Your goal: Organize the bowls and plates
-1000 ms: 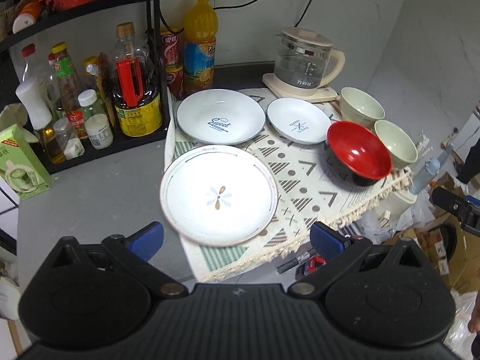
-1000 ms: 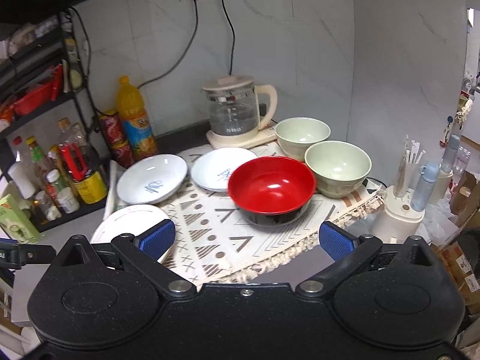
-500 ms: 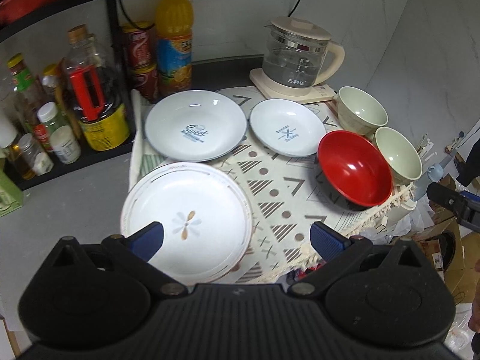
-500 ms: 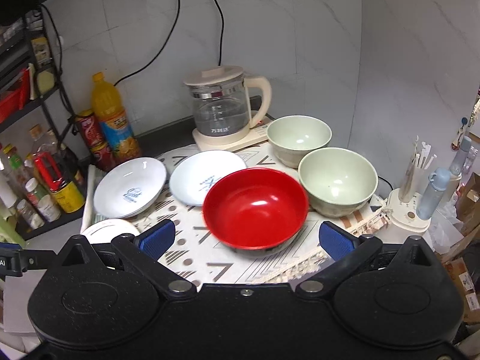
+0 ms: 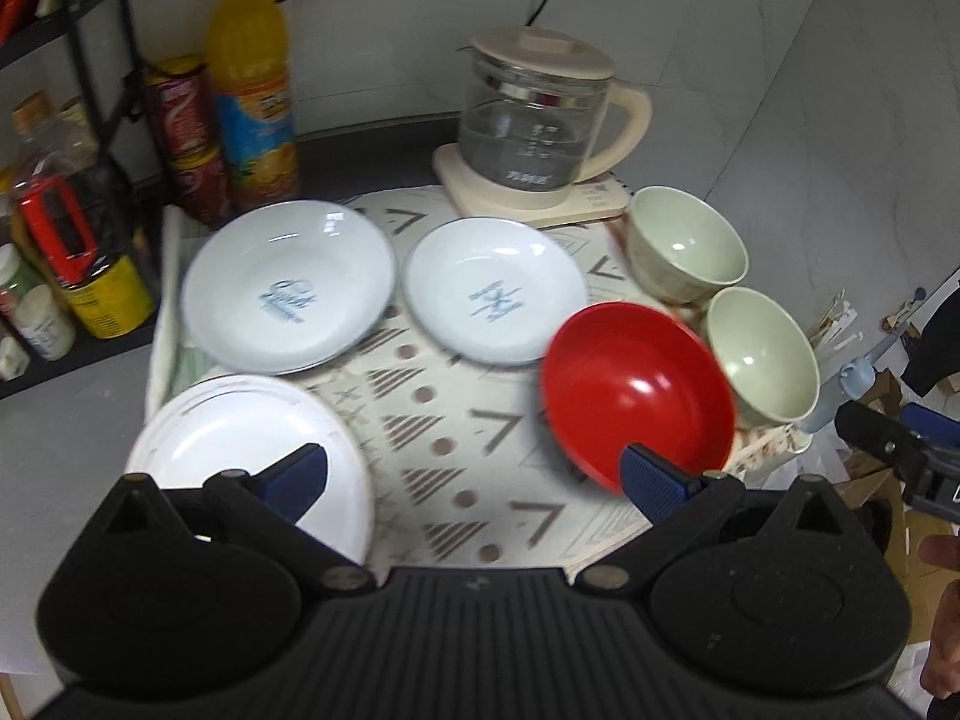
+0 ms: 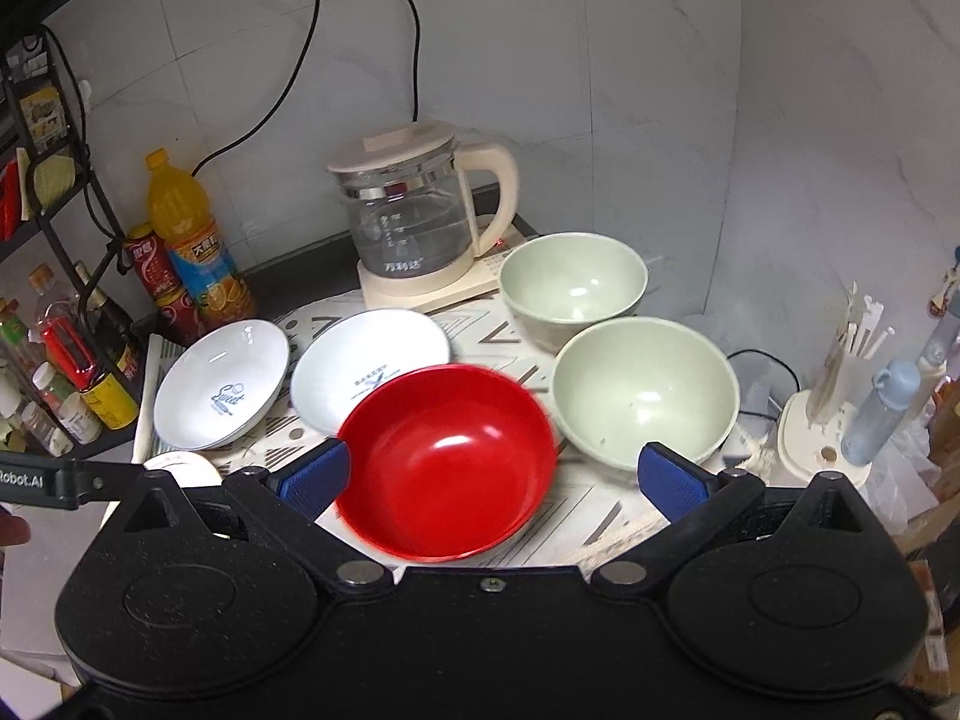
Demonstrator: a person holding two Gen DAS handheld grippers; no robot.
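Note:
On a patterned mat (image 5: 456,432) lie a large white plate (image 5: 240,438) at the front left, two white logo plates (image 5: 288,294) (image 5: 495,297) behind it, a red bowl (image 5: 636,396) and two pale green bowls (image 5: 687,243) (image 5: 762,354) at the right. My left gripper (image 5: 474,480) is open above the mat, between the large plate and the red bowl. My right gripper (image 6: 492,474) is open, with the red bowl (image 6: 447,456) between its fingers, untouched. The green bowls (image 6: 573,285) (image 6: 645,390) stand just beyond.
A glass kettle (image 5: 534,126) on its base stands at the back. An orange drink bottle (image 5: 255,90), cans and a black rack of condiment bottles (image 5: 66,228) fill the left. A holder with sticks (image 6: 834,414) stands off the mat's right edge.
Both grippers have moved forward and down toward the dishes. The left view has swung right, past the large plate. The red bowl now sits between the right gripper's fingers.

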